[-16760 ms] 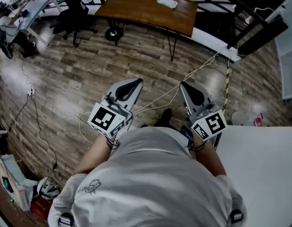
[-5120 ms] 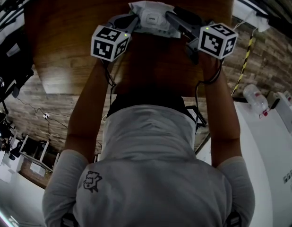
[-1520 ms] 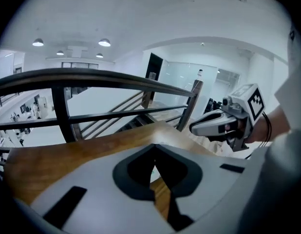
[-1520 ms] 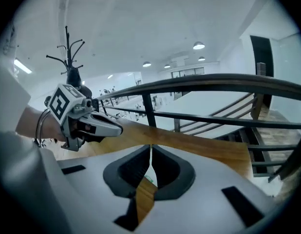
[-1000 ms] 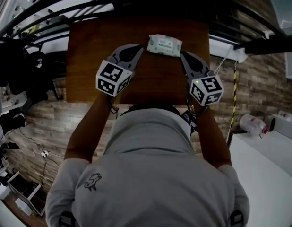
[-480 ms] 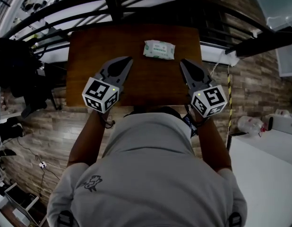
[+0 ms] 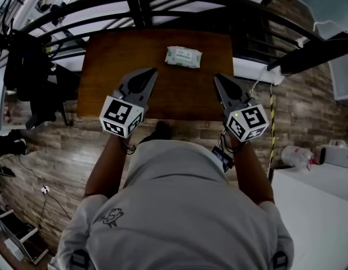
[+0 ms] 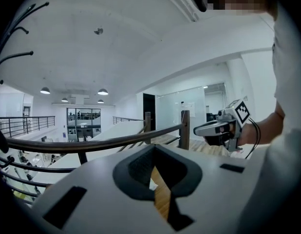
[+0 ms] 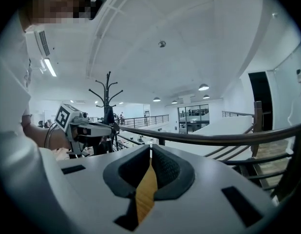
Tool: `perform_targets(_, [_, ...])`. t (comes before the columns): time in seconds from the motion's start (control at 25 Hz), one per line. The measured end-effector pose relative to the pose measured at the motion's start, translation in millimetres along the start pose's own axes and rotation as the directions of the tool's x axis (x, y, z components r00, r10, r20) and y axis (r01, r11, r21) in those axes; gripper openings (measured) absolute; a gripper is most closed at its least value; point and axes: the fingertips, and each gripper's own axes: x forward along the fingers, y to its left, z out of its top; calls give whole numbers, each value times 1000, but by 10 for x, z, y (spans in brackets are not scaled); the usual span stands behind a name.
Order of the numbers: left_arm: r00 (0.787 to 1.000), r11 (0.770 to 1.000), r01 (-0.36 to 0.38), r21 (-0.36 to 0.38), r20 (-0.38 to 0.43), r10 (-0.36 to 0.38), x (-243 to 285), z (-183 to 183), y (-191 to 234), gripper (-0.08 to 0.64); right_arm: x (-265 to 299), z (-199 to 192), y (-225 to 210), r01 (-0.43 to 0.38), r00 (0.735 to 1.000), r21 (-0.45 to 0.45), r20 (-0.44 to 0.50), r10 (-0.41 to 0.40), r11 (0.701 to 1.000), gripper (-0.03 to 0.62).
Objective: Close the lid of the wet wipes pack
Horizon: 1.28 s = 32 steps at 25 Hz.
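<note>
Matt wooden table (image 7: 106, 66), glossy plastic wipes pack (image 7: 183, 57), wood-plank floor (image 7: 61, 151)

**Head view.** The wet wipes pack (image 7: 183, 56) is too small for its print or the position of its lid to be read. The person's torso (image 7: 179, 207) covers the floor (image 7: 61, 151) directly beneath, and the picture's lower edge cuts the torso off.

**Left gripper view.** The body of the left claw (image 8: 153, 146) masks the table (image 8: 162, 200) except for a narrow strip of wood below the meeting jaws. The pack cannot be made out.

**Right gripper view.** The right claw (image 9: 150, 151) masks the table likewise.
</note>
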Motion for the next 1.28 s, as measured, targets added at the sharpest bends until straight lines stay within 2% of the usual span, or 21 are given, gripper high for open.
perform_targets(0.36, [999, 999, -15, -37, -52, 13, -337, -182, -777, 14, -782, -312, 127, -25, 999, 42, -27, 26, 999, 40])
perform_targets(0.64, [997, 1000, -8, -23, -80, 7, -600, -259, -1211, 14, -1231, -469, 286, -26, 999, 60, -30, 28, 998, 40])
perform_targets(0.92, [997, 1000, 23, 7, -78, -22, -798, -232, -1338, 14, -1396, -475, 518, -24, 1000, 72, -16, 25, 997, 40])
perform_targets(1.28, [993, 996, 88, 17, -76, -86, -1317, -324, -1264, 14, -1486, -429, 1006, 50, 999, 75, 5, -50, 996, 40])
